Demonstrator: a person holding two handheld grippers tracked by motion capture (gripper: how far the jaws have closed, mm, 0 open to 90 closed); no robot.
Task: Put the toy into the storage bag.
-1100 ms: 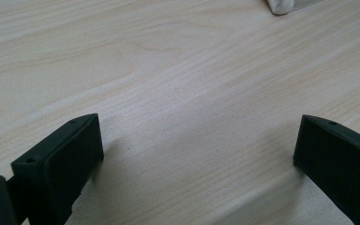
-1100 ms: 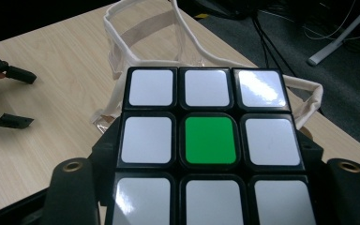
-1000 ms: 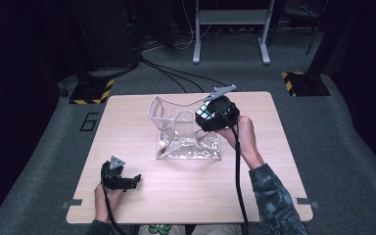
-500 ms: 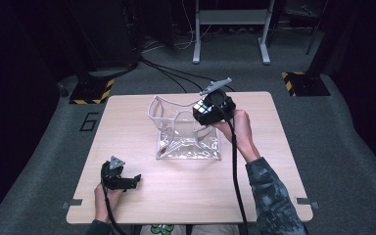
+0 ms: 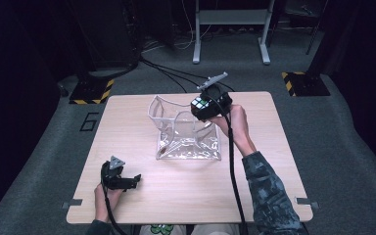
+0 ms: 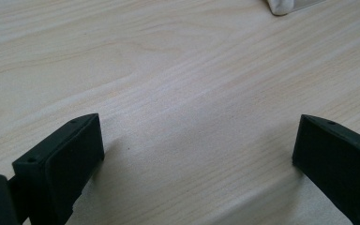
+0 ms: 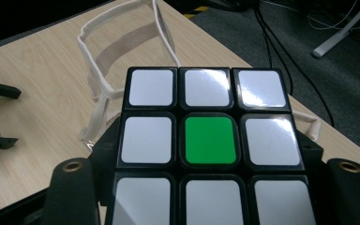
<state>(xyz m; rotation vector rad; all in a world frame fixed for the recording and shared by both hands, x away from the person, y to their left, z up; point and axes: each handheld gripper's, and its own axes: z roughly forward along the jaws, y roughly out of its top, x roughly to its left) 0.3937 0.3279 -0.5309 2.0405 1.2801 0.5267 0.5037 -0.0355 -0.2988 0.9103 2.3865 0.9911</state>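
- The right gripper (image 5: 203, 108), in the upper middle of the high view, is clamped on a puzzle cube (image 7: 209, 140) and holds it above the rear right corner of a clear plastic bag (image 5: 186, 137) that stands open on the tabletop (image 5: 254, 196).
- In the right gripper view the cube takes up the lower centre of the frame: 8 white tiles around 1 green centre tile. The bag's pale rim (image 7: 98, 79) curves away at the upper left.
- The left gripper (image 6: 192, 154) rests low on the wood in the lower left of the high view, jaws spread wide with nothing between them, well apart from the bag.
- Risk 1: the cube hangs over the bag's edge and not over its mouth, so a release here could strike the rim and tumble onto the tabletop.
- Risk 2: the bag looks thin and soft-walled, and nothing steadies it. A nudge from the cube or gripper could fold a wall inward or push the bag along.
- Risk 3: the tiles are glossy, so the cube could twist or slip if the grip eases while tilted.
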